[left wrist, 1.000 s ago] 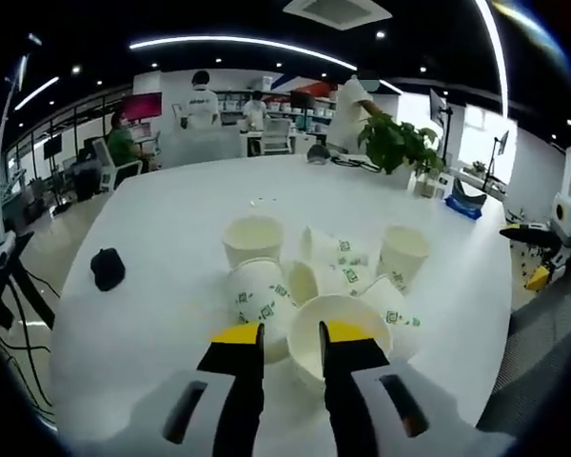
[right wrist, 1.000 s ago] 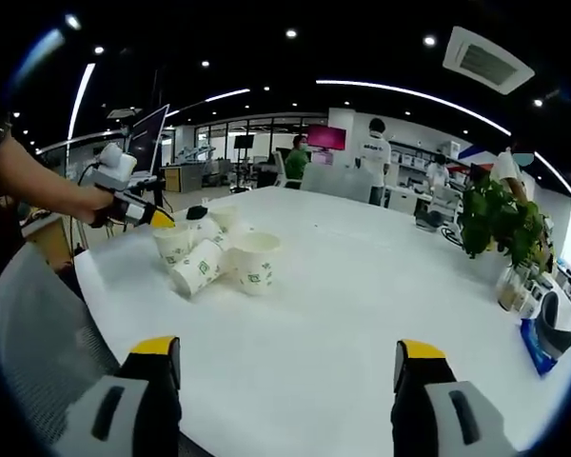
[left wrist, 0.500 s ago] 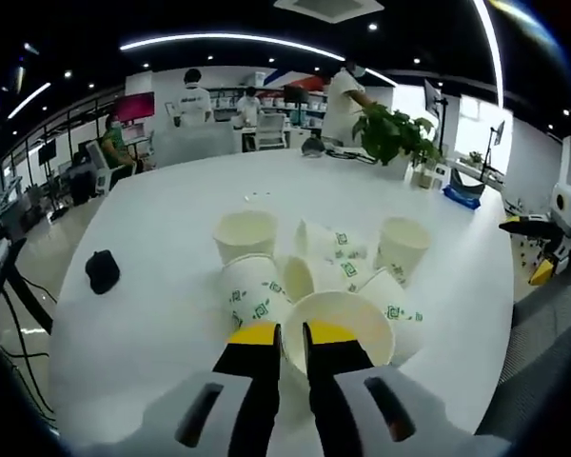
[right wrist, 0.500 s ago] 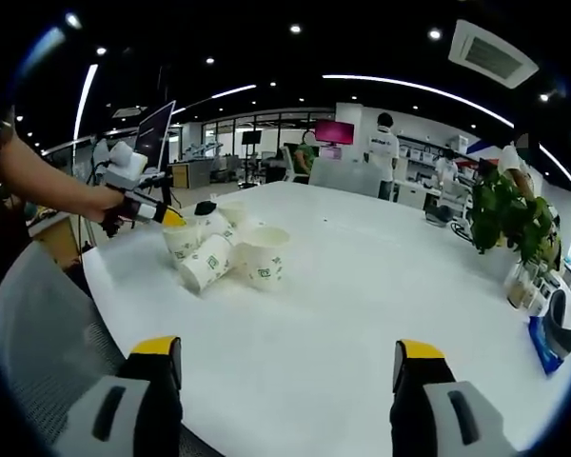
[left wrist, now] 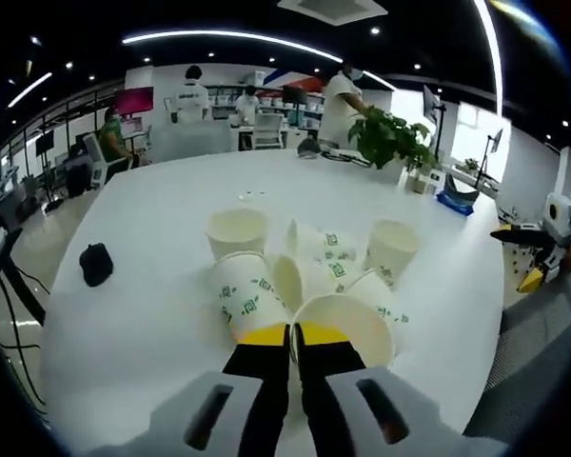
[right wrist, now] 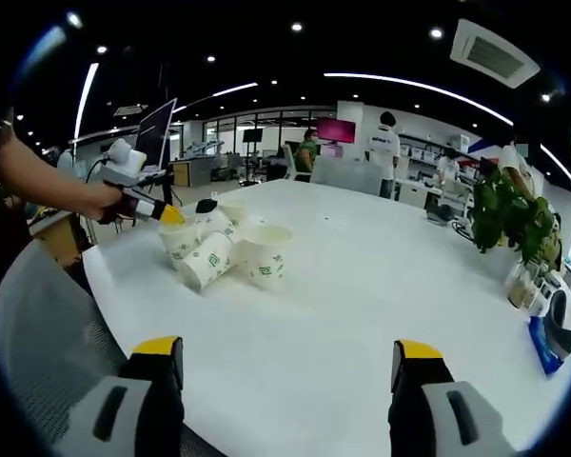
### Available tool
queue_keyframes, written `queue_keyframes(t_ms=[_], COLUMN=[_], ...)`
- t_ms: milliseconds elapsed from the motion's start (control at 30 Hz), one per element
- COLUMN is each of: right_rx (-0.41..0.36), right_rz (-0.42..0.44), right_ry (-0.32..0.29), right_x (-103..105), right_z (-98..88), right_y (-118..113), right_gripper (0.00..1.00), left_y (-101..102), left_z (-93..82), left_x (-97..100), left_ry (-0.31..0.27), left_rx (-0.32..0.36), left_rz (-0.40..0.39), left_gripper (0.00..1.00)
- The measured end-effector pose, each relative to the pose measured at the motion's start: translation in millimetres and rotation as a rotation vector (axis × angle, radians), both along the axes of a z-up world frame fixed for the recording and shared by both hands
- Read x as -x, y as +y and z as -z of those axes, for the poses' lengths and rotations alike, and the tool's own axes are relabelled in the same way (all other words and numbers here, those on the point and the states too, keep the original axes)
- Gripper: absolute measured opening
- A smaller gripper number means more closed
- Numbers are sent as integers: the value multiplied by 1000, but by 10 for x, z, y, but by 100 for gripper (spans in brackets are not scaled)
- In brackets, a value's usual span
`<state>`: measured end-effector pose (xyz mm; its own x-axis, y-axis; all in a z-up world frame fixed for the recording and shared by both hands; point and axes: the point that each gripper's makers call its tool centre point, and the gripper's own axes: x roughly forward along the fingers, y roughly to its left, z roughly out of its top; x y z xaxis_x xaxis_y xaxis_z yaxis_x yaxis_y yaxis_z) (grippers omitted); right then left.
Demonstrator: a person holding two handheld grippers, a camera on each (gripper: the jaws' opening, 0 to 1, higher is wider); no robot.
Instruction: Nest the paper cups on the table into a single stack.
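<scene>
Several white paper cups with green print are bunched on the white table (left wrist: 162, 200). One cup (left wrist: 236, 231) stands upright at the back left and another (left wrist: 392, 249) at the back right. Others lie on their sides (left wrist: 245, 297) between them. My left gripper (left wrist: 291, 333) is shut on the near rim of the closest cup (left wrist: 350, 322), whose mouth faces up. In the right gripper view the same cluster (right wrist: 230, 249) sits far left with the left gripper (right wrist: 164, 213) at it. My right gripper (right wrist: 287, 352) is open over bare table, well away from the cups.
A small black object (left wrist: 94, 263) lies on the table left of the cups. A potted plant (left wrist: 388, 139) and a blue item (left wrist: 460, 198) stand at the far right edge. People and desks are beyond the table. A grey chair back (right wrist: 48, 324) is by the near edge.
My left gripper's jaws have come together from a wide gap onto the nearest cup's rim. The right gripper has stayed open and nearly still.
</scene>
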<state>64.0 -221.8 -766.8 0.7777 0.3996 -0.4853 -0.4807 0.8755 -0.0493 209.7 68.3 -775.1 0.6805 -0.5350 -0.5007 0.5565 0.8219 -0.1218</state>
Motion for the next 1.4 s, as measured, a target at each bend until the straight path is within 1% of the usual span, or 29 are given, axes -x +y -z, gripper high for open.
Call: queue_keyframes(t_ms=[100, 167, 200, 300, 433, 667, 767, 900, 1033, 1167, 1400], right_rx=[1, 1, 1, -1, -1, -2, 1, 4, 7, 9, 11], right_rz=[-2, -2, -3, -3, -6, -12, -18, -22, -26, -26, -22], right_ry=[-1, 0, -1, -2, -3, -5, -4, -1, 1, 3, 2], right_x=[0, 1, 1, 0, 1, 6, 9, 15, 20, 17, 16], right_z=[-1, 0, -1, -3, -4, -14, -5, -7, -5, 9, 7], right_y=[2, 2, 2, 3, 5, 24, 29, 43, 52, 40, 34], right_gripper=[92, 92, 92, 92, 92, 92, 92, 91, 91, 91, 91], left_y=[-19, -40, -41, -47, -138, -237, -315, -397, -510, -655, -838], left_z=[-24, -69, -55, -92, -226, -336, -371, -394, -368, -374, -307], left_x=[57, 105, 124, 179, 312, 465, 550, 634, 719, 800, 886], left_ry=[4, 0, 0, 0, 7, 18, 32, 52, 72, 87, 113], left_rx=[19, 30, 33, 34, 54, 75, 83, 97, 105, 123, 129], left_rz=[8, 15, 19, 28, 43, 76, 90, 106, 146, 169, 213], left_gripper=[0, 0, 0, 0, 0, 0, 0, 0, 0, 0, 0])
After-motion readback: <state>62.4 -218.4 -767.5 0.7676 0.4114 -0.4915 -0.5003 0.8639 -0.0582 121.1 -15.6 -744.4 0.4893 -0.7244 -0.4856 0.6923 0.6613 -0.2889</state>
